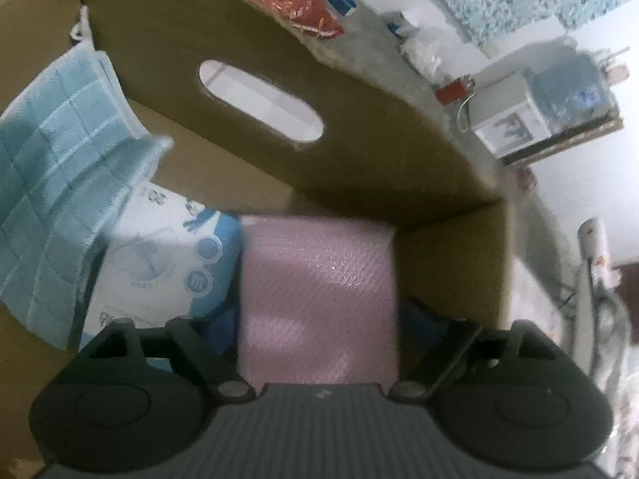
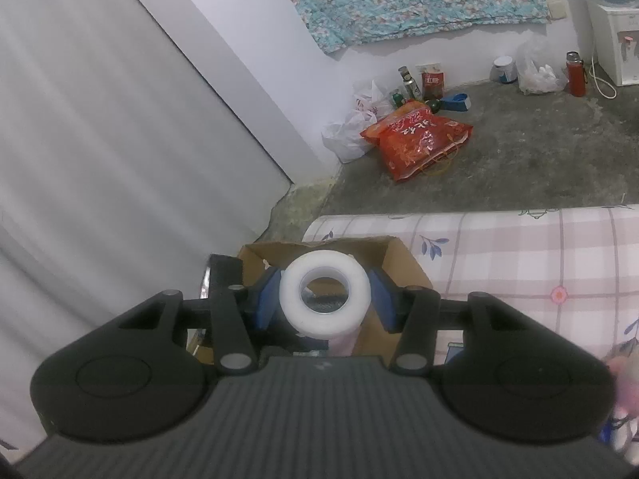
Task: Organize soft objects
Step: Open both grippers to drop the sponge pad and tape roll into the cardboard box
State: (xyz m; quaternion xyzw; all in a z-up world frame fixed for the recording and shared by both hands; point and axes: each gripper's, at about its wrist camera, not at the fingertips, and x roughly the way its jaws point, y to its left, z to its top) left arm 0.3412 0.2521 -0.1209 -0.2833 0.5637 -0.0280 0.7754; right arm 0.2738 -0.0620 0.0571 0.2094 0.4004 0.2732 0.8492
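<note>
Left tool (image 1: 319,343) tipped down into cardboard box (image 1: 359,127), jaws spread wide to either side of pink bubble-wrap roll (image 1: 315,279); blue pads barely visible at the roll's flanks, no squeeze seen, so read as released or all but released. Roll directly ahead of the tool, standing against the box's near corner, apparently just where it was meant to go. Just left of the roll, white-and-blue soft pack (image 1: 167,247), wedged tight beside it. Further left and higher, light blue quilted cloth (image 1: 60,183) draped over the box wall, probably left hanging to keep the floor of the box free for bulkier items. Handle cut-out in the far wall ahead

Right tool (image 2: 324,299) clenched on white tape roll (image 2: 324,299), blue pads (image 2: 268,299) pressing both sides, hole facing the camera. Held above and short of the same box (image 2: 399,263), which sits below and ahead on the checked bed cover (image 2: 519,247). Judged as waiting its turn while the left side finishes

Red bag (image 2: 415,139) and bottles far ahead on the concrete floor, not part of the sorting

Next likely: left tool out, tape roll in
</note>
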